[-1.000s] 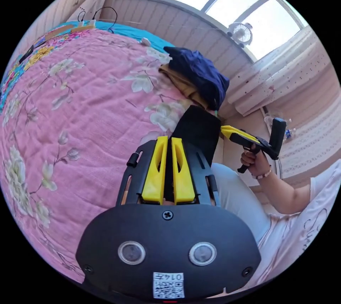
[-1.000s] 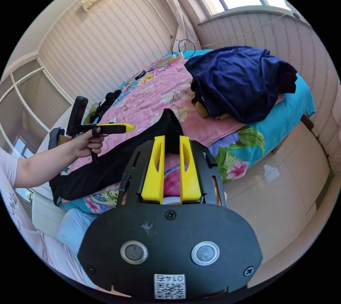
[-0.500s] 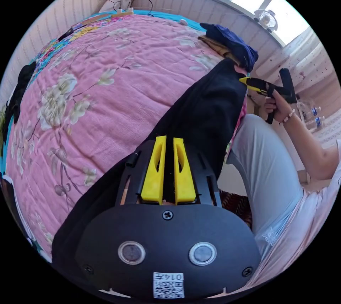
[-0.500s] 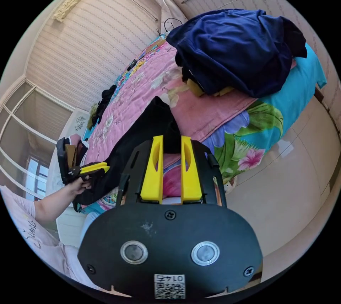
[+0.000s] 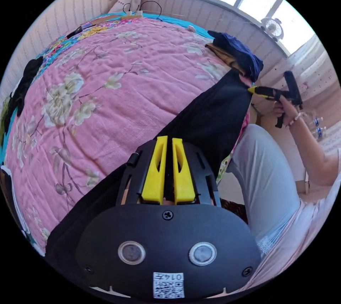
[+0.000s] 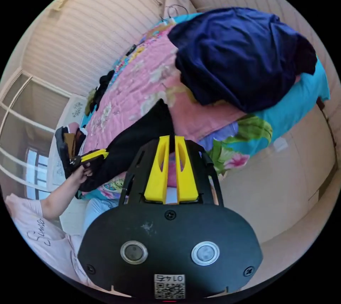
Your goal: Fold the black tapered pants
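Left gripper (image 5: 167, 139): my two yellow plastic jaws stand nearly together, a thin fold of matte black cloth pinched between them; this is the black tapered pants (image 5: 209, 122), smooth and unpatterned, lying as a long band along the near edge of the bed; the band widens toward the far end, where my right gripper (image 5: 253, 89) meets its corner.

Right gripper (image 6: 171, 137), own view: jaws likewise drawn close, only a narrow slit between them, black cloth entering that slit at the tips; grip looks firm on the pants' end (image 6: 156, 122).

In the right gripper view my left gripper (image 6: 101, 154) sits at the other end of the pants, held in my hand (image 6: 81, 173).

Surface: pink quilted bedspread (image 5: 106, 80), stitched texture, pale floral print, mildly wrinkled; a turquoise floral sheet (image 6: 255, 129) hangs over the bed's side below it.

Neighbours: a rumpled navy garment (image 6: 241, 55), heaped and soft, on an ochre piece (image 5: 222, 53) near the bed corner, just beside the pants' far end; a dark bundle (image 5: 25, 80) at the opposite edge, well apart.

Open room: broad bare quilt beyond the pants; glossy pale floor (image 6: 284, 183) beside the bed; my leg in light blue trousers (image 5: 263, 176) is close against the bed edge.
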